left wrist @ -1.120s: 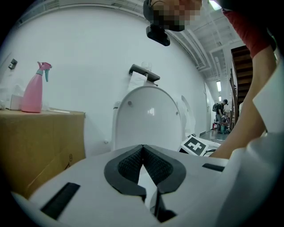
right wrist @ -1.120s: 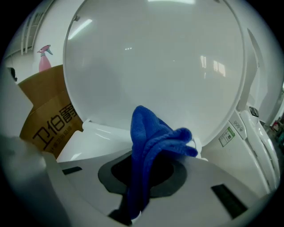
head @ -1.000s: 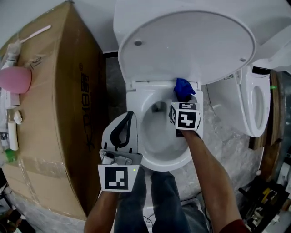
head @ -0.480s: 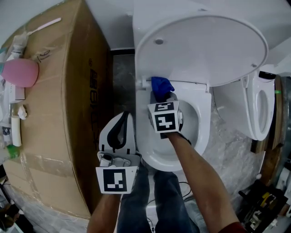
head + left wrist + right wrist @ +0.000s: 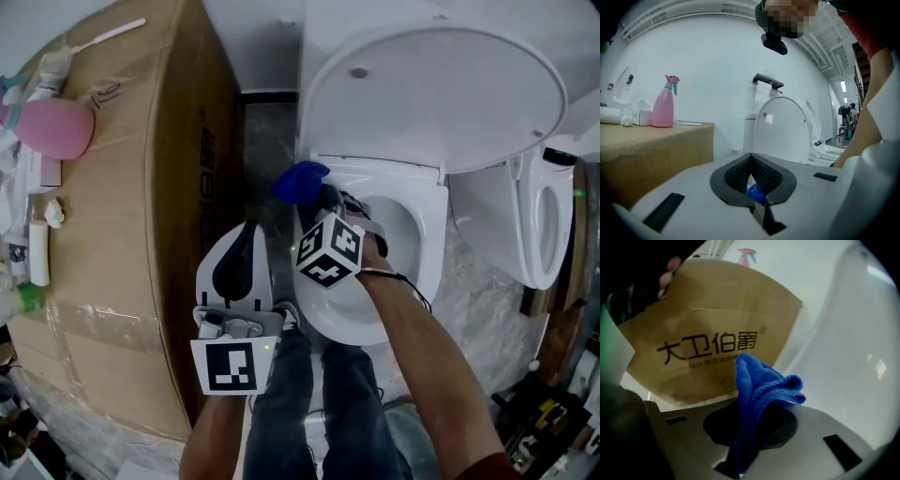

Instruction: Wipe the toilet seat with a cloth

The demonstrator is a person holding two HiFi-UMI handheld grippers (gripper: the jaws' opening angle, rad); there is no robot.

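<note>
Your right tongs (image 5: 749,427) are pinching the blue cloth (image 5: 761,385), which stands up folded between them. Seen from above, the cloth is at the rear left corner of the toilet seat (image 5: 429,225), just under the raised lid (image 5: 441,94) (whether it touches the rim, I cannot tell). Your left tongs (image 5: 751,157) are pressed together with nothing in them, and they are between the cardboard box (image 5: 122,234) and the bowl.

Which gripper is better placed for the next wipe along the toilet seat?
Right. The right gripper is shut on the blue cloth, right at the toilet seat's left edge. The left gripper is shut, empty, and off the bowl beside the cardboard box.
</note>
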